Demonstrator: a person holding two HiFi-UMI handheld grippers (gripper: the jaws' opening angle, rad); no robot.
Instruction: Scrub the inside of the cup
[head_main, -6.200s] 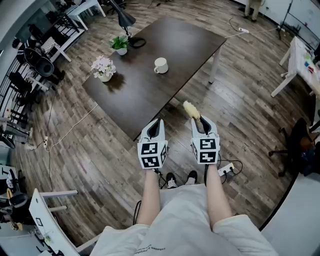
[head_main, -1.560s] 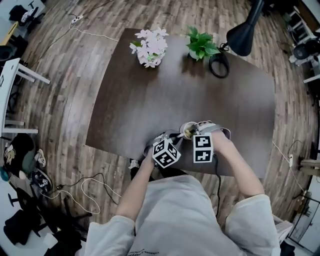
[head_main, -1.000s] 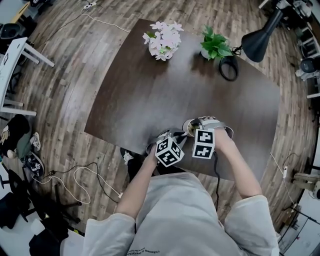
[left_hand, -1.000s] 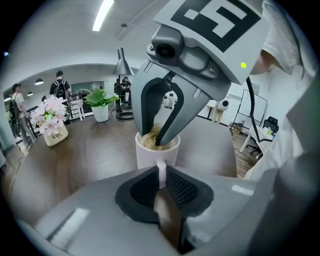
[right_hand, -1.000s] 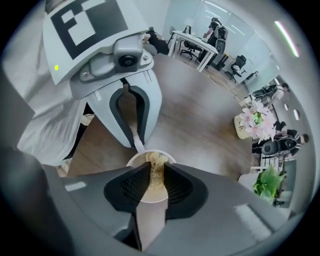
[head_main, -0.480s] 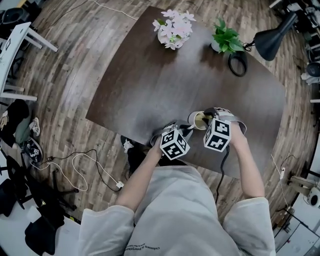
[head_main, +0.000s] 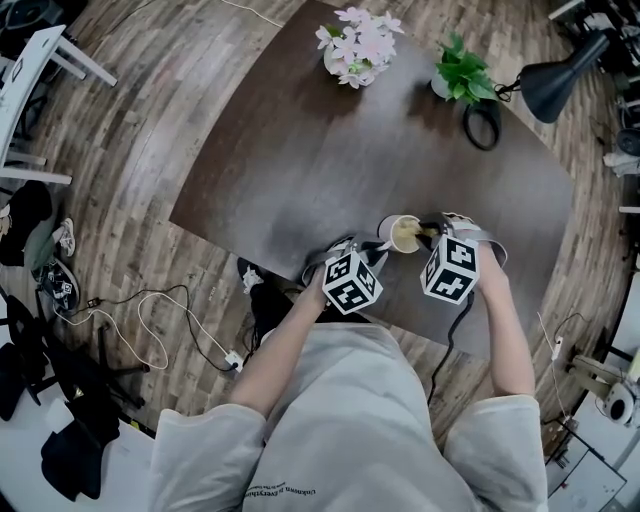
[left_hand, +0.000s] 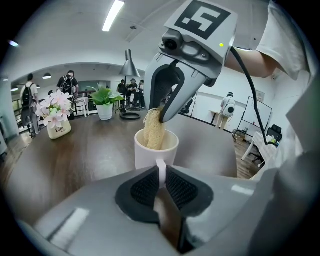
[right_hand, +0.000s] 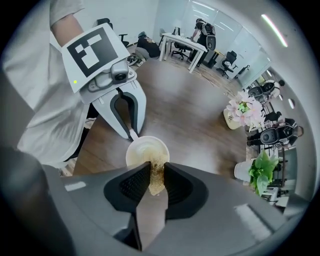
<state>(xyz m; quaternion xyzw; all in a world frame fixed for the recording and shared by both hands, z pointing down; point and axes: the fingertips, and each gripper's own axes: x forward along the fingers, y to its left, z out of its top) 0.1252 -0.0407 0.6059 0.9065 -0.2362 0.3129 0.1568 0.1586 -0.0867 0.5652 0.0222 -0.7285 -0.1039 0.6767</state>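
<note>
A white cup (head_main: 401, 233) (left_hand: 154, 147) (right_hand: 146, 151) stands near the front edge of the dark table (head_main: 300, 150). My left gripper (head_main: 372, 255) (left_hand: 160, 175) is shut on the cup's handle (left_hand: 160, 170). My right gripper (head_main: 428, 232) (right_hand: 156, 181) is shut on a yellowish loofah sponge (left_hand: 153, 129) (right_hand: 156, 177), whose lower end is down inside the cup. The sponge's tip is hidden by the cup wall in the left gripper view.
A pot of pink flowers (head_main: 357, 42) and a small green plant (head_main: 460, 74) stand at the table's far side, beside a black desk lamp (head_main: 560, 80) with a ring base (head_main: 482, 122). Cables (head_main: 160, 330) lie on the wood floor at left.
The person walked from the floor to the table. The left gripper took the cup's handle and the right gripper put the sponge into the cup. In the last second the right gripper shifted slightly right.
</note>
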